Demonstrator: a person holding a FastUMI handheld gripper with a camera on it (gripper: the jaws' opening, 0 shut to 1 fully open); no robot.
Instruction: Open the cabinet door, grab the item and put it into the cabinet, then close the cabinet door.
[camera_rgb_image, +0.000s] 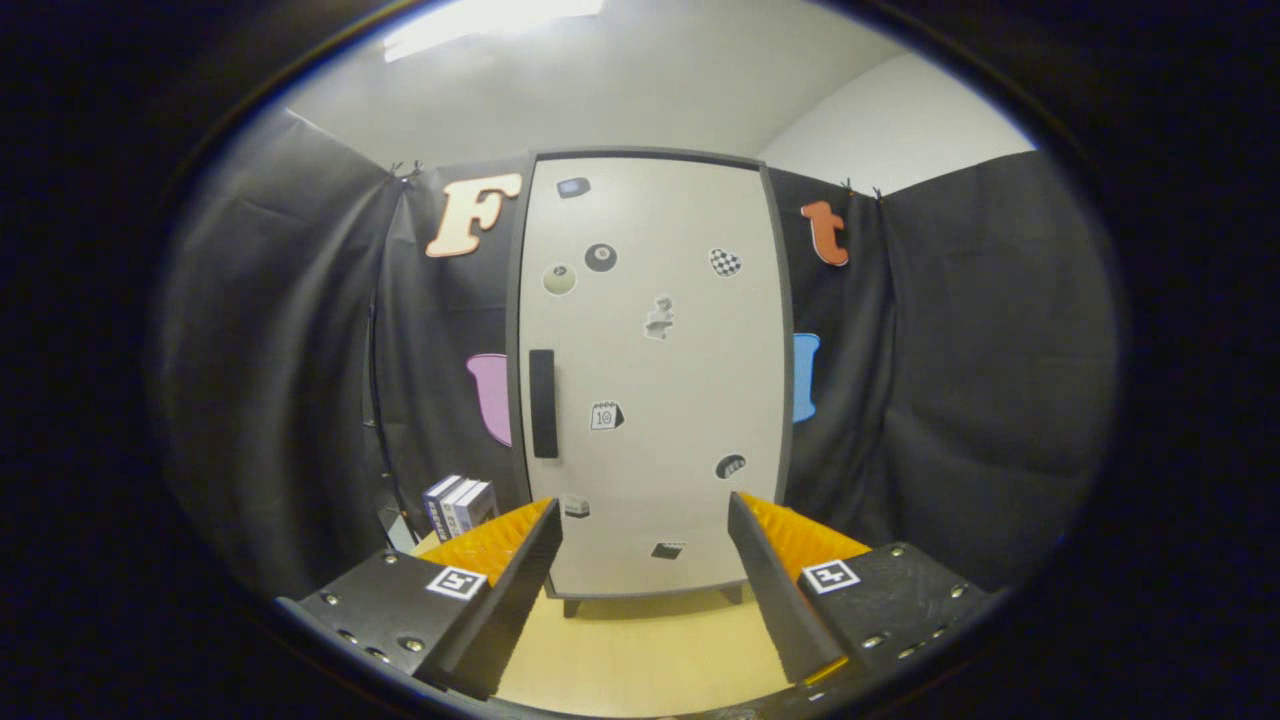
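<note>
Beyond spread fingers (645, 520), upright cabinet door (655, 370) closed

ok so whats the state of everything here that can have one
cabinet door: shut, flush in its frame
handle: upright by the door's left edge, untouched
gripper: open, nothing between the fingers, short of the cabinet
small boxes: standing upright, left of the cabinet
</note>
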